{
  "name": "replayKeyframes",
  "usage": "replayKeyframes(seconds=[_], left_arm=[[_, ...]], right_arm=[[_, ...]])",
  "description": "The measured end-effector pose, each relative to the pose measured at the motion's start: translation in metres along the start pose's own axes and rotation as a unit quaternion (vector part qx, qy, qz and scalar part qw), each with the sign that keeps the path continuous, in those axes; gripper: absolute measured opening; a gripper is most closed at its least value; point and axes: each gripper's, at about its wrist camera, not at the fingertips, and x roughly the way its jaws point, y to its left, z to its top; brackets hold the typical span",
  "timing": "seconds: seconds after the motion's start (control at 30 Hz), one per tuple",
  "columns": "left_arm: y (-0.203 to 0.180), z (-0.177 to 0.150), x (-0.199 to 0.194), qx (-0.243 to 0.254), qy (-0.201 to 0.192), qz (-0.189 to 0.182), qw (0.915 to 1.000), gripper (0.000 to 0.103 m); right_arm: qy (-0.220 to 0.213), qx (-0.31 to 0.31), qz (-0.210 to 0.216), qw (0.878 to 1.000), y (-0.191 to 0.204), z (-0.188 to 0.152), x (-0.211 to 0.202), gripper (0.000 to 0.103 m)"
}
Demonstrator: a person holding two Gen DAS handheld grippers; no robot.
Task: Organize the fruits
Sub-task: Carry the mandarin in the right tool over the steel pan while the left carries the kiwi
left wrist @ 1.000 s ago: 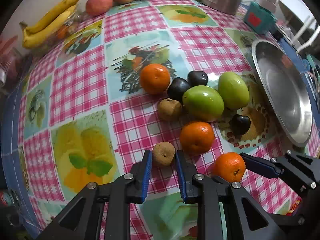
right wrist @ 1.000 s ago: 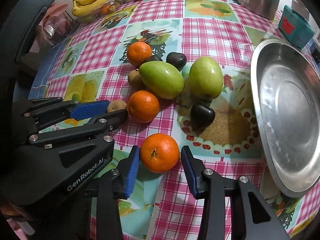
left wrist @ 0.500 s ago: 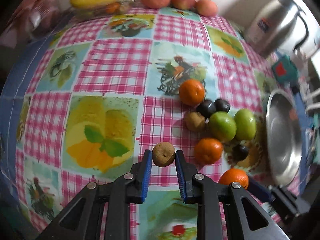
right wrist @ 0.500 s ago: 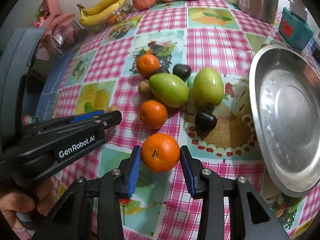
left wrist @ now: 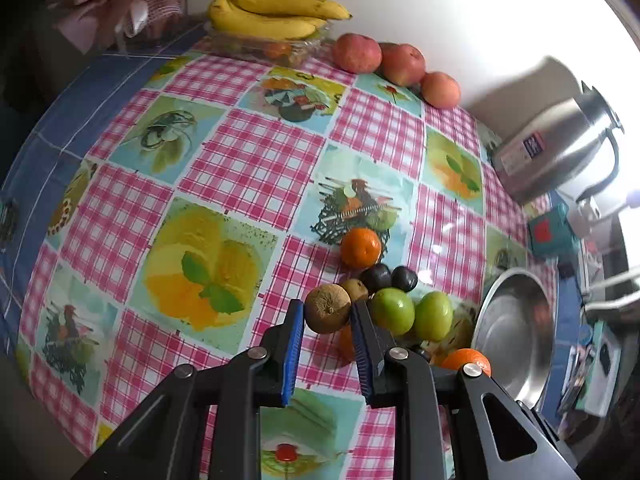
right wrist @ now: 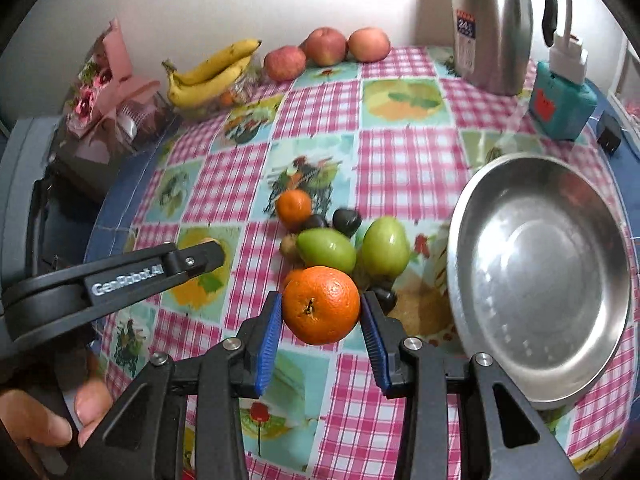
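Observation:
My left gripper (left wrist: 327,316) is shut on a brown kiwi (left wrist: 328,313) and holds it above the checked tablecloth. My right gripper (right wrist: 321,312) is shut on an orange (right wrist: 321,305), lifted above the cloth; that orange also shows low in the left wrist view (left wrist: 468,360). On the cloth stays a cluster: another orange (right wrist: 294,206), two green fruits (right wrist: 326,249) (right wrist: 385,246), dark plums (right wrist: 347,221) and a second kiwi (right wrist: 289,245). An empty steel bowl (right wrist: 536,276) sits to the right of the cluster.
Bananas (right wrist: 212,70) and three red apples (right wrist: 326,46) lie at the back by the wall. A steel kettle (right wrist: 492,20) and a teal box (right wrist: 562,104) stand back right. A pink wrapped bouquet (right wrist: 108,96) is at the back left.
Both grippers have risen off the table, the left with the kiwi and the right with the orange. The views have pulled back, so more of the table shows.

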Motion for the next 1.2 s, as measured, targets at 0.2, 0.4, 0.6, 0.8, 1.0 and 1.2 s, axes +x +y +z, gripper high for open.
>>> replayKeyframes(seconds=[0.2, 0.4, 0.6, 0.8, 1.0, 1.2], left_arm=[[-0.021, 0.0, 0.012, -0.012, -0.014, 0.001, 0.9998, 0.026], [-0.055, -0.004, 0.024, 0.011, -0.013, -0.001, 0.9998, 0.026], [-0.108, -0.019, 0.039, 0.064, 0.01, -0.023, 0.9977, 0.026], [-0.159, -0.041, 0.054, 0.126, 0.034, -0.038, 0.9907, 0.026], [-0.198, -0.054, 0.065, 0.173, 0.046, -0.05, 0.9825, 0.026], [-0.213, -0.064, 0.072, 0.201, 0.051, -0.063, 0.9763, 0.026]], right_arm=[[-0.01, 0.015, -0.009, 1.0, -0.012, 0.015, -0.003, 0.041], [-0.02, 0.045, -0.03, 0.998, -0.04, 0.02, -0.012, 0.041], [-0.037, 0.101, -0.07, 0.992, -0.091, 0.025, -0.03, 0.041], [-0.042, 0.162, -0.107, 0.98, -0.145, 0.021, -0.043, 0.041], [-0.049, 0.2, -0.143, 0.968, -0.18, 0.016, -0.054, 0.041], [-0.049, 0.216, -0.161, 0.962, -0.199, 0.012, -0.058, 0.041]])
